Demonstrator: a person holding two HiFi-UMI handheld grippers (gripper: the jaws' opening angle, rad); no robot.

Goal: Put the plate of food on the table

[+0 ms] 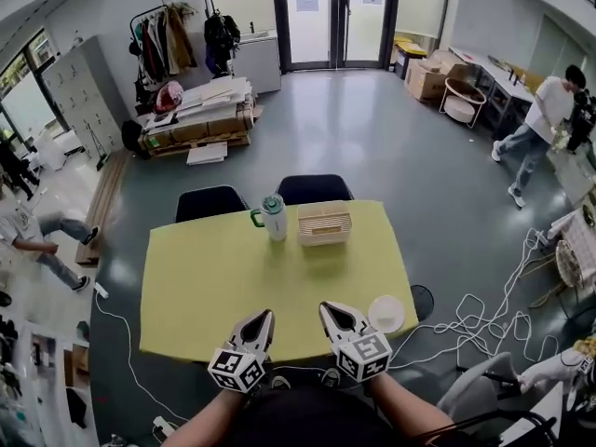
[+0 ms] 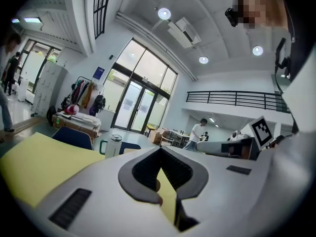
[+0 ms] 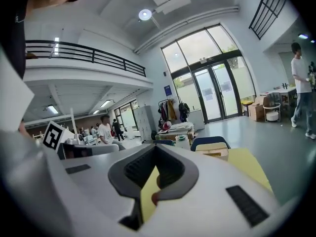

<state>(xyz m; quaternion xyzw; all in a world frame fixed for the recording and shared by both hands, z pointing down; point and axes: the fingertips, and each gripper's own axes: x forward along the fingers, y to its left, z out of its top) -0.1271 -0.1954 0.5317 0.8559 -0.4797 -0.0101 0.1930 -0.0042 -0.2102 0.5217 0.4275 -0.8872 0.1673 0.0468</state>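
Left claw [image 1: 262,318] and right claw [image 1: 330,309]: white, black-lined (marker cubes [image 1: 237,369]).

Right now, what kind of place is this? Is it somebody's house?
Probably not a house. It looks like a big workshop or lab hall: there are tall glass double doors, a balcony railing high up, and a pallet of stacked boards beside a coat rack.

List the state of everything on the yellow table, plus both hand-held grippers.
Left hand-held gripper: shut, empty.
Right hand-held gripper: shut, empty.
White jug: upright, lid on.
Basket: upright, right beside the jug.
White plate: lying flat at the near right corner of the yellow table; contents too small to tell.
Two chairs: pushed in at the far side.
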